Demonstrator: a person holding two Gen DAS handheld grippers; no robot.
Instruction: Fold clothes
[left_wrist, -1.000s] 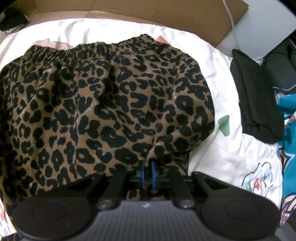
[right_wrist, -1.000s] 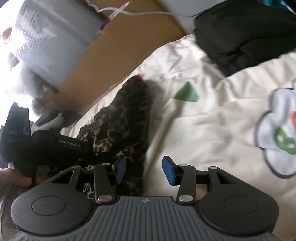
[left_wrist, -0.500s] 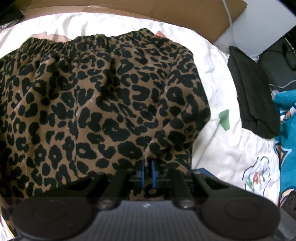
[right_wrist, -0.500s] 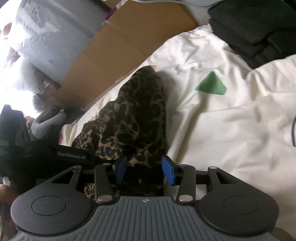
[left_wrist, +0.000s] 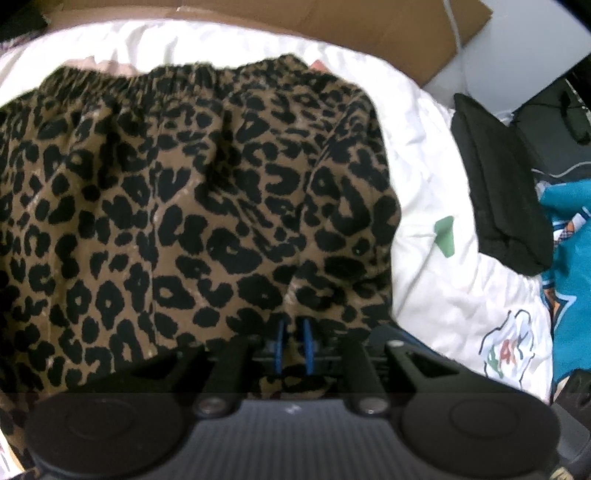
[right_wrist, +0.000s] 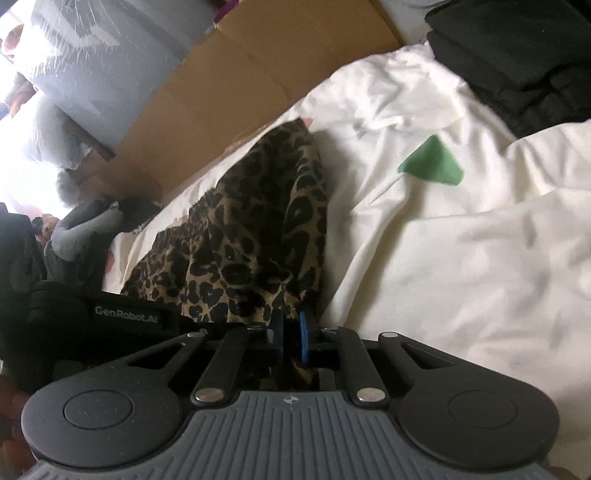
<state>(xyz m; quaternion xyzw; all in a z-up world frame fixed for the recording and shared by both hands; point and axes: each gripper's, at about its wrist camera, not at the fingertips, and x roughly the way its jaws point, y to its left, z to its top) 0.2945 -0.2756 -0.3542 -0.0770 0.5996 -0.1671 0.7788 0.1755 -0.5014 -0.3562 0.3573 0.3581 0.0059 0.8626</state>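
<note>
A leopard-print garment with an elastic waistband at its far edge lies spread on a white bedsheet. My left gripper is shut on the garment's near hem, its blue pads pinching the cloth. In the right wrist view the same leopard-print garment rises in a fold, and my right gripper is shut on its near edge. The left gripper's black body shows just left of it.
Folded black clothes lie on the right of the bed, with a teal garment beyond them. A cardboard sheet stands along the far side. The sheet bears a green triangle print.
My right gripper was open beside the garment; it moved onto the near edge and closed on it. My left gripper kept its hold on the hem.
</note>
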